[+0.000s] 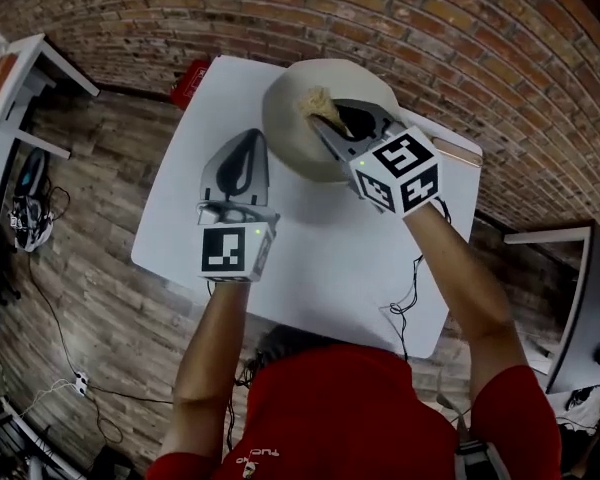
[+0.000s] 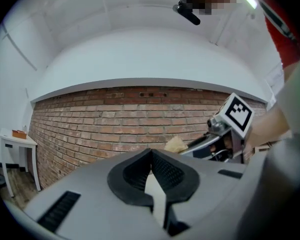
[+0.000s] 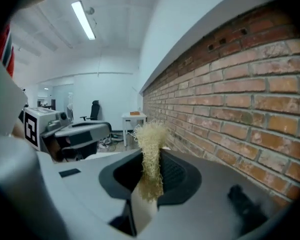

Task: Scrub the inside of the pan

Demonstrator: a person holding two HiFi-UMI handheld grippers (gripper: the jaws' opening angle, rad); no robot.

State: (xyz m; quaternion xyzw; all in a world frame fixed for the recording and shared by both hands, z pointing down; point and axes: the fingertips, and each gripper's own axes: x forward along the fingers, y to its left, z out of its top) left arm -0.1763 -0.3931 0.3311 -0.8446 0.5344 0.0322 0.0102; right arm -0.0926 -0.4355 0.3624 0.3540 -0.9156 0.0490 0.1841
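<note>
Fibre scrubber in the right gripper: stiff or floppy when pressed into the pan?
Likely soft and springy: the scrubber is a loose tangle of pale fibres, frayed at the top. Probably very light. With the right gripper shut on only its lower part, the free end may bend sideways when pushed against the pan.
</note>
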